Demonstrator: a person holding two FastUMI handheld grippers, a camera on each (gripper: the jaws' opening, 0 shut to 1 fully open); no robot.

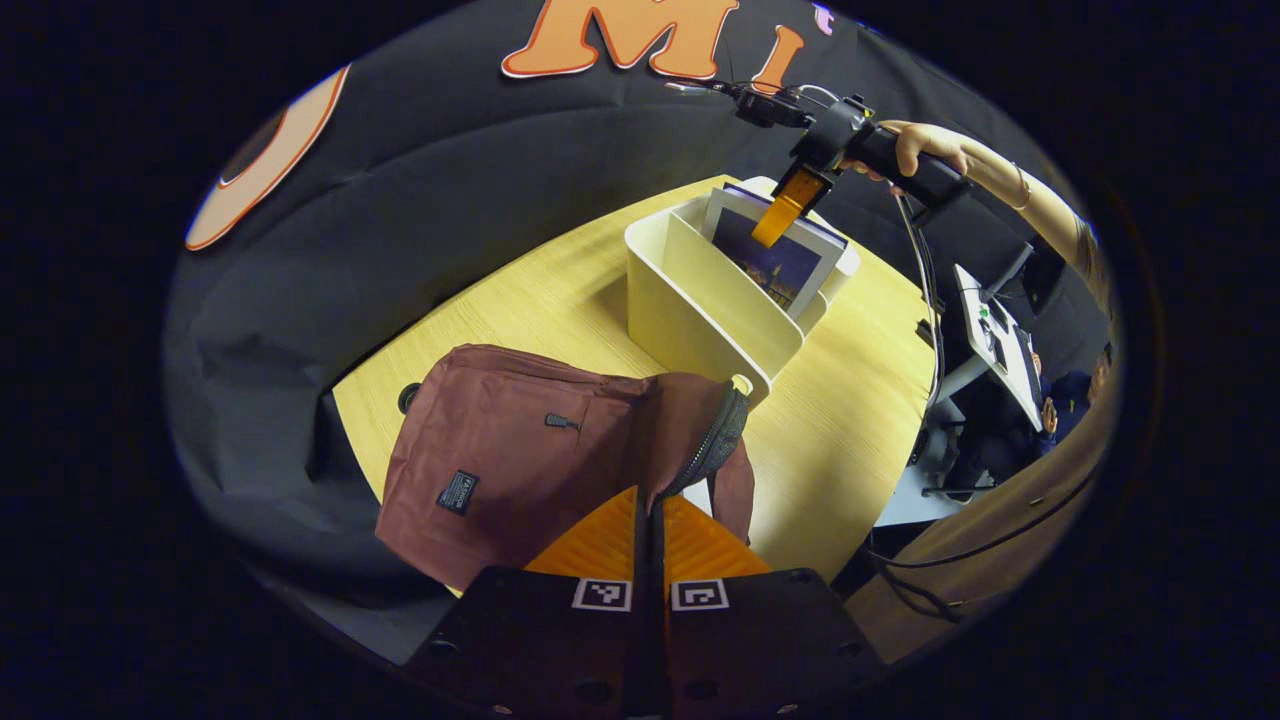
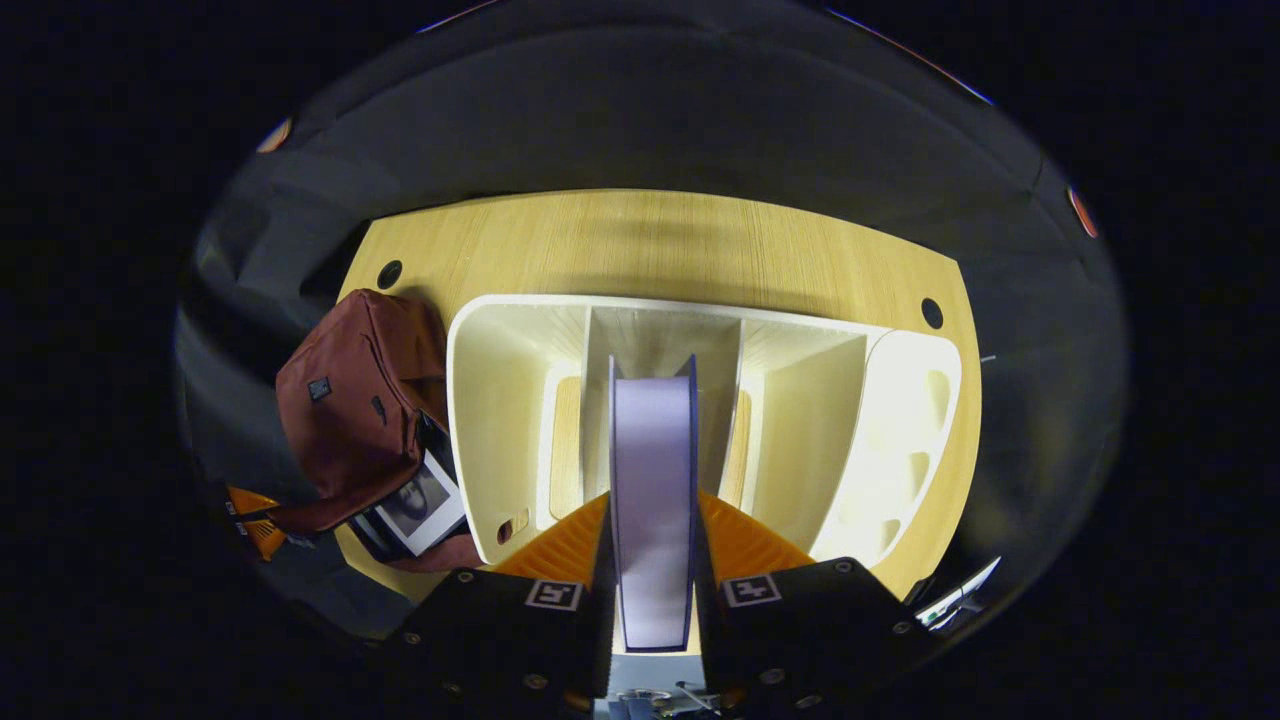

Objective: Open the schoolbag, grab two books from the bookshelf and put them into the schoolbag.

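Right gripper view looks straight down into the cream bookshelf (image 2: 700, 340), where the right hand-held gripper (image 2: 652, 545) has both fingers pressed on the faces of a lavender-edged book (image 2: 652, 480) standing upright in the middle compartment, a grip that suits lifting it straight out. To the left the maroon schoolbag (image 2: 350, 400) lies on the wooden surface (image 2: 650, 240), a first book (image 2: 422, 505) already showing in its mouth. In the left gripper view, the left hand-held gripper (image 1: 650, 535) is clamped on the bag's zippered rim (image 1: 715, 445), probably to keep the opening wide for the second book.
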